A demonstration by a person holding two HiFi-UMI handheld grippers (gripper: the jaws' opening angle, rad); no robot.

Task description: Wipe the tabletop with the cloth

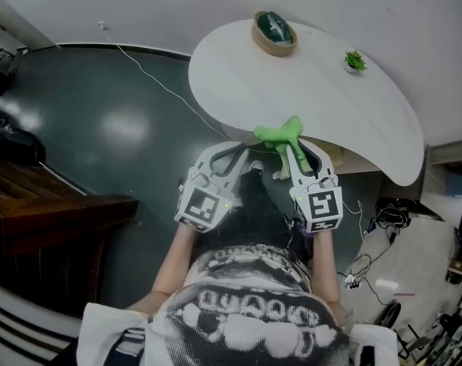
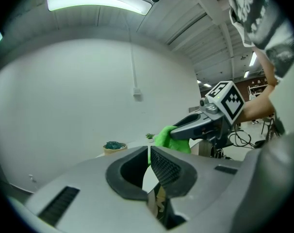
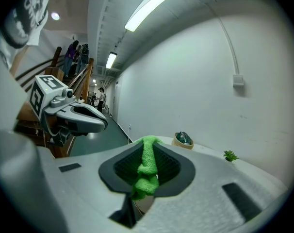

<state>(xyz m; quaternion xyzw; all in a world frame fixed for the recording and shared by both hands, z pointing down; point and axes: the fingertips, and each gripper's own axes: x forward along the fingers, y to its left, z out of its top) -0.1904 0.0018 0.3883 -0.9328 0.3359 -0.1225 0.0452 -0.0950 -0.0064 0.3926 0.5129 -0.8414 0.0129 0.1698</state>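
**Where is the cloth right now?**

The green cloth (image 1: 280, 134) is pinched in my right gripper (image 1: 295, 155). It is bunched at the jaw tips, right at the near edge of the white tabletop (image 1: 315, 90). In the right gripper view it fills the space between the pads as a rolled strip. Its long axis runs along the jaws and out past the tips, toward the far side.

**Is it on the surface?**

I can't tell whether it touches. It sits at the rim, and nearly all of the top lies beyond it, far and to the right.

**And your other hand?**

My left gripper (image 1: 239, 152) hangs just left of the right one, over the dark floor (image 1: 117, 128) and just short of the table. Its pads meet at the tips with nothing between them.

**So which one wipes?**

The right, I judge, since it has the cloth and its tips are at the table. The wiping looks not yet begun. The move I'd expect is forward and down to lay the bunch flat, then a sweep away from me.

**Anything in the way?**

A bowl (image 1: 274, 33) sits at the far edge and a small plant (image 1: 354, 61) at the far right. Both are well apart from the cloth.
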